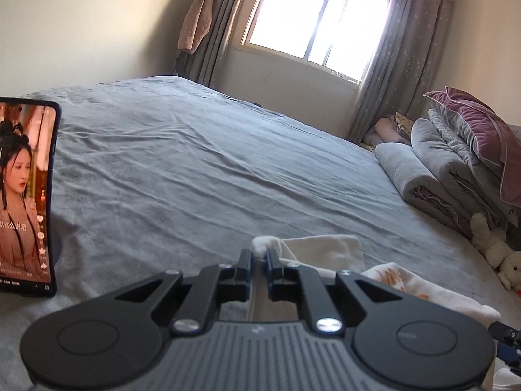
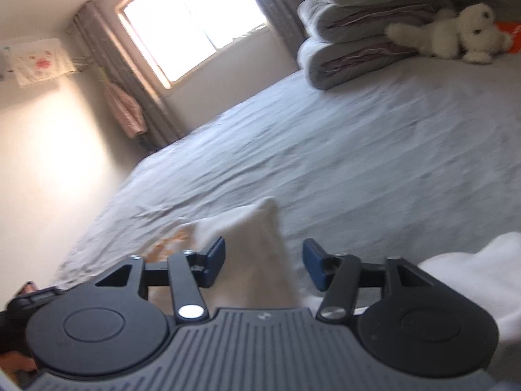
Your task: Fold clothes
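A white garment (image 1: 325, 251) with an orange print lies on the grey bed sheet (image 1: 195, 163) just ahead of me. My left gripper (image 1: 259, 254) is shut on a bunched corner of it, and the cloth trails off to the right. In the right wrist view a peak of the same white garment (image 2: 257, 228) stands up between the blue pads of my right gripper (image 2: 263, 257). Those jaws stand apart. The cloth lies against the left pad and there is a gap at the right one. More white cloth (image 2: 472, 267) shows at the right edge.
A phone (image 1: 26, 195) playing a video stands upright on the bed at the left. Folded grey quilts and a purple pillow (image 1: 439, 169) are stacked at the bed's right side, with a white plush toy (image 2: 456, 36) beside them. A window with curtains is behind.
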